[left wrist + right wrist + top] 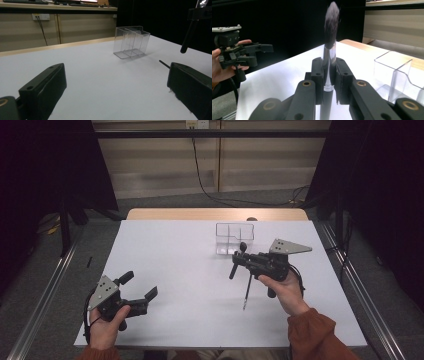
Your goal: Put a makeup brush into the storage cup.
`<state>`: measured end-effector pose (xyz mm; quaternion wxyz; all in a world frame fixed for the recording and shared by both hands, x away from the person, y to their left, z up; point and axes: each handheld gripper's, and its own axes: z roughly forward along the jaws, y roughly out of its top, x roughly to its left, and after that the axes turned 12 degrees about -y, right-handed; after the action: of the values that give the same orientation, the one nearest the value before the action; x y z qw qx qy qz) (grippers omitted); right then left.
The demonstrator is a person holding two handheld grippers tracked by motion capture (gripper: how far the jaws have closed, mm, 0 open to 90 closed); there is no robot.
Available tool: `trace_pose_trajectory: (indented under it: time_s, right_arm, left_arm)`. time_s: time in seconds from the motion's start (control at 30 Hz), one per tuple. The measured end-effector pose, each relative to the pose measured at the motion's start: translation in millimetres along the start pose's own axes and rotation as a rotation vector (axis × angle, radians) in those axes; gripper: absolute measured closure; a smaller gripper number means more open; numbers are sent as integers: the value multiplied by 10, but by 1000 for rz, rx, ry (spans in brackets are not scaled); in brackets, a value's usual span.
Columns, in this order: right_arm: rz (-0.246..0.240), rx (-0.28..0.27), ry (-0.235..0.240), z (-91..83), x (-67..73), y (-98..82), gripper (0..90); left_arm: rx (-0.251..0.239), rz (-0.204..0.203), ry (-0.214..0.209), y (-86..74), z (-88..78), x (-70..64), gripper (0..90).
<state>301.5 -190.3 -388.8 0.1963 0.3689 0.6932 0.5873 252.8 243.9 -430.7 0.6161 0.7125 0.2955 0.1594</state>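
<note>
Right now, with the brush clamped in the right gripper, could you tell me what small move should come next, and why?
Probably carry the right gripper a little toward the clear organizer and line the makeup brush up over a compartment. Its fingers are shut on the brush's handle, bristles up, and the organizer stands close beside it with its compartments empty.

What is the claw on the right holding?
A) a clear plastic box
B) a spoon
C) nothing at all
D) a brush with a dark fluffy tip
D: in the right gripper view the right claw is shut on a makeup brush, its pads pressing the shiny metal collar, with the dark bristles sticking up above. The clear box stands on the table, apart from the claw.
</note>
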Motion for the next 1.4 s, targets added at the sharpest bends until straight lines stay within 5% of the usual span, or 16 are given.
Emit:
trace_pose_trajectory:
  time_s: [0.8, 1.4]
  right_arm:
    - [-11, -20, -115, -36, -370, 325, 796]
    - [-42, -21, -197, 173, -561, 651, 796]
  left_arm:
    - [17, -5, 3, -38, -5, 7, 25]
    - [33, 8, -13, -35, 6, -12, 25]
